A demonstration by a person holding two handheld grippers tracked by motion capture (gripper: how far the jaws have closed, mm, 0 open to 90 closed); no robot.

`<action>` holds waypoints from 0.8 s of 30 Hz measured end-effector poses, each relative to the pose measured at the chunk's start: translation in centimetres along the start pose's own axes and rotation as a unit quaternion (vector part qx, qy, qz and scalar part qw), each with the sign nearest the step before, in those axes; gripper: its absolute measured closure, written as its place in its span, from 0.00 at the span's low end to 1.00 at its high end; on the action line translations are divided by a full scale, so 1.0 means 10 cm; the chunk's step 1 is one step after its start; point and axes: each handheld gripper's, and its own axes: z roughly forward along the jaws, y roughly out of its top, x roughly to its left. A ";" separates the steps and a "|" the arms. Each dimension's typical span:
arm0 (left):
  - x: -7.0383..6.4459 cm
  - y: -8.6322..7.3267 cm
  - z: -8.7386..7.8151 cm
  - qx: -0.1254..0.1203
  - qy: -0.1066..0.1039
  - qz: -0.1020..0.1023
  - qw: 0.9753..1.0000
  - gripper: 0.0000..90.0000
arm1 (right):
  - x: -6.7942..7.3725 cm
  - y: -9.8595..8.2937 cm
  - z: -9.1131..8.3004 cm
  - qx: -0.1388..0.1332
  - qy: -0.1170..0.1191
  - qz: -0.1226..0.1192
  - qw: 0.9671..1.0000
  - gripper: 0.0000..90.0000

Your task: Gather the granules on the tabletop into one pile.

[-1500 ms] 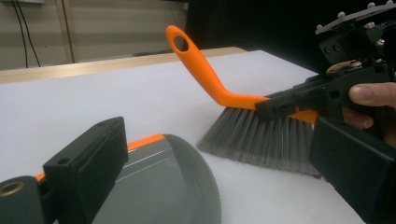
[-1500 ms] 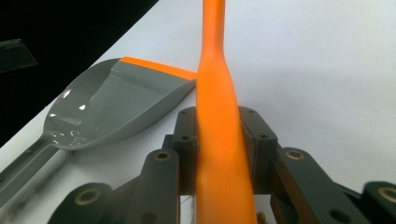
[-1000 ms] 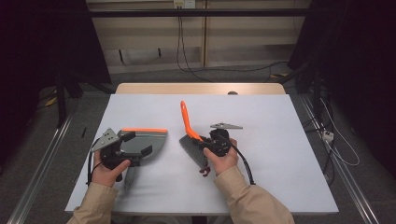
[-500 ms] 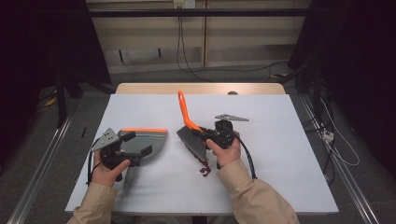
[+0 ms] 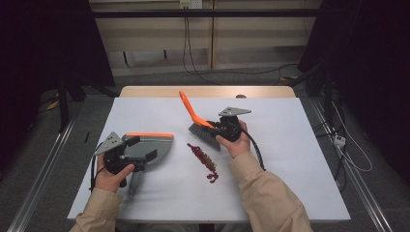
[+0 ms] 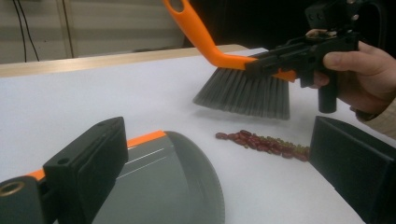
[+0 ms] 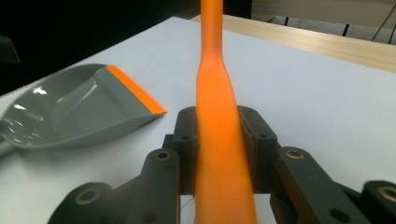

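Observation:
A grey dustpan point(image 5: 157, 147) with an orange lip lies on the white table point(image 5: 290, 159) at the left. My left gripper point(image 5: 141, 147) sits over it, open; in the left gripper view the dustpan point(image 6: 177, 186) lies between the wide-apart jaws, against the left one. My right gripper point(image 5: 215, 128) is shut on the orange handle of a brush point(image 5: 191, 108), its grey bristles point(image 5: 205, 136) held just above the table. The brush handle point(image 7: 217, 116) runs up between the closed pads. A short line of red beans point(image 5: 205, 162) lies between dustpan and brush, also seen as beans point(image 6: 264, 142) below the bristles point(image 6: 247, 95).
The table's far wooden edge point(image 5: 208, 92) lies behind the brush. Cables point(image 5: 193, 53) run over the floor beyond it. Bare white surface spreads to the right of the right hand point(image 5: 237, 145) and near the front edge.
My right gripper has carried the brush away and to the right, off the spot it covered, uncovering a line of beans. The left gripper and dustpan have stayed put.

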 end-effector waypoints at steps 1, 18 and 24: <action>0.00 0.00 0.00 0.001 0.000 0.000 1.000 0.05 | -0.01 0.00 0.03 -0.002 0.005 -0.007 1.000 0.79; 0.02 -0.01 -0.01 0.003 0.005 -0.001 1.000 0.05 | 0.06 -0.02 0.21 0.016 0.092 -0.149 0.984 0.79; 0.02 -0.01 -0.01 0.003 0.008 -0.003 1.000 0.05 | 0.11 -0.04 0.17 0.025 0.122 -0.164 0.979 0.79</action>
